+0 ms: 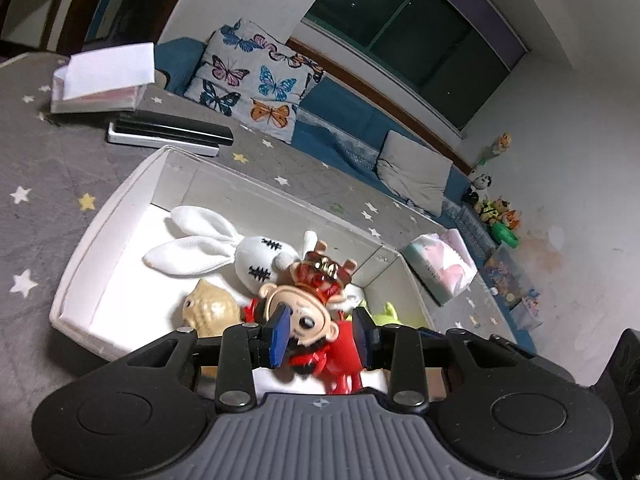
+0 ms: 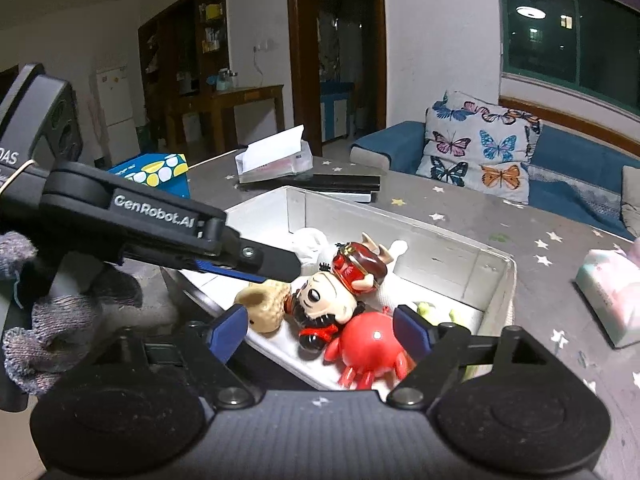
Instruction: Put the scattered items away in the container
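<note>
Left wrist view is looking straight down into the white box [image 1: 100, 236] sitting on the grey star-print tablecloth [image 1: 48, 160], and the left gripper [image 1: 320, 330] is hanging over its near end with its blue pads spread apart, not pinching anything. Between and just past those fingers the big-headed figurine [image 1: 308, 312] with the red and gold hat is lying in the box, and I can't tell for sure whether a pad is brushing its head. Also lying inside: a white plush rabbit [image 1: 240, 252] stretching its ears toward the far left corner, a tan shell-looking toy [image 1: 210, 308] just beside the figurine, and a bit of a yellow-green toy [image 1: 390, 312] peeking out on the right side. Right wrist view is showing the same box [image 2: 496, 280] from the other side, with the right gripper [image 2: 320, 332] hovering over the near rim, fingers released wide and gripping nothing. A red crab toy [image 2: 370, 344] is sitting right between its pads, touching the figurine [image 2: 332, 300], and the left gripper [image 2: 256, 268] is reaching in from the left above the tan toy [image 2: 266, 308]. Outside the box, a tissue pack [image 1: 440, 268] is lying near its right end, a couple of flat dark boxes [image 1: 172, 132] are sitting just behind it, and a butterfly cushion [image 1: 256, 80] is leaning on the blue sofa [image 1: 344, 128].
</note>
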Demonstrator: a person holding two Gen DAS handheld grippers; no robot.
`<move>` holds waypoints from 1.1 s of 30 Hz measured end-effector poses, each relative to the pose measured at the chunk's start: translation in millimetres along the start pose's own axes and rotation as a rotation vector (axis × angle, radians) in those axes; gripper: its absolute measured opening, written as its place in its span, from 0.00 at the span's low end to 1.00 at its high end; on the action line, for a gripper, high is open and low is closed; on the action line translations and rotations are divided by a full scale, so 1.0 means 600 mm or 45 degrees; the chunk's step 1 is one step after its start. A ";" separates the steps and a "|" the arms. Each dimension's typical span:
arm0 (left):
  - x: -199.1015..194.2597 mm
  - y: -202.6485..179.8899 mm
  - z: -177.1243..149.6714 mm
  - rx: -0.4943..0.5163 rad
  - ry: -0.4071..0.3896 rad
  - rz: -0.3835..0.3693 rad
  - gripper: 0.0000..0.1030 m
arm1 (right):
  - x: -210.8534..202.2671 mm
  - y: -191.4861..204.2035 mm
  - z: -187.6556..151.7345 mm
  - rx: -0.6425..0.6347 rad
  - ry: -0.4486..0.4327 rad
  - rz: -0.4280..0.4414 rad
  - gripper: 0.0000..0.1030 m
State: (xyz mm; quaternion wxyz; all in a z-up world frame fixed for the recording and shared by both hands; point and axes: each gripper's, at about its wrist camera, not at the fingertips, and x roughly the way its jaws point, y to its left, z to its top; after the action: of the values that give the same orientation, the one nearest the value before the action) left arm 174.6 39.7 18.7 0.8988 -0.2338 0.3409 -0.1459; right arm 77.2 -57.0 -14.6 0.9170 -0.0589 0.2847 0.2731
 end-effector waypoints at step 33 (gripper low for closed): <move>-0.090 -0.058 -0.153 0.243 -0.064 0.312 0.35 | -0.079 0.027 -0.113 0.169 -0.056 -0.100 1.00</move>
State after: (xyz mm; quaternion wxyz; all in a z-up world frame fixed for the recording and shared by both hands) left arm 69.7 3.4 5.7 0.9363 -0.1075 0.3288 -0.0608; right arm 2.5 -83.3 -43.9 0.9349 -0.0033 0.2796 0.2187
